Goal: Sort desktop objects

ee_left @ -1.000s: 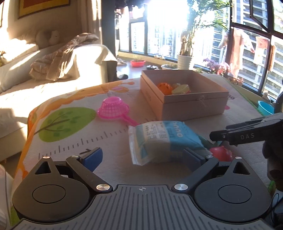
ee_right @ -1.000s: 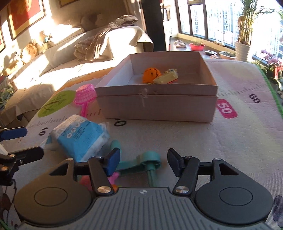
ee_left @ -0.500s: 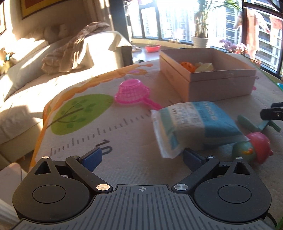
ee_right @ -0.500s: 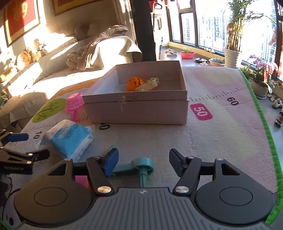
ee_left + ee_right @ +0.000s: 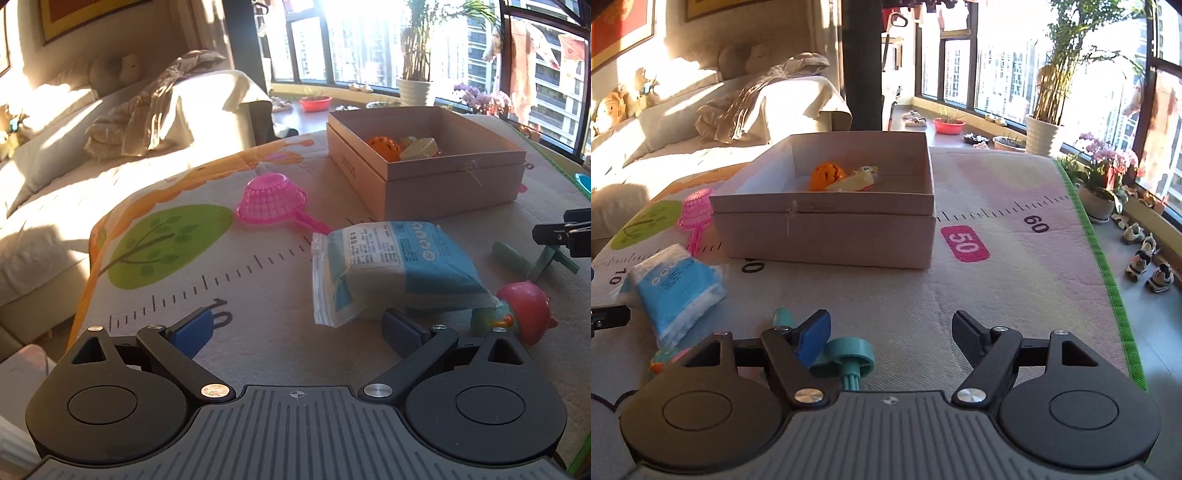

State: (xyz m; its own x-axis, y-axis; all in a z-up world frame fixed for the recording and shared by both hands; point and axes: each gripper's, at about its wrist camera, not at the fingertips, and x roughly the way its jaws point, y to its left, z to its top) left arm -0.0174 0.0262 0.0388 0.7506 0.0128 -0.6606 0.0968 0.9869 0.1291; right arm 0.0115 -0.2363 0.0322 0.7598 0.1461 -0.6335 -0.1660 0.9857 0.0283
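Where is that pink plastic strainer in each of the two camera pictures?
Left wrist view: the pink strainer lies upside down on the mat, centre-left, left of the cardboard box.
Right wrist view: the strainer sits at the far left, partly hidden behind the box's left corner.
Shared landmark: the cardboard box, holding an orange ball.

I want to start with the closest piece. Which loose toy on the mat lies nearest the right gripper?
The teal toy, just beside the right gripper, whose jaws are opening. The pink strainer and the round red toy lie farther off.
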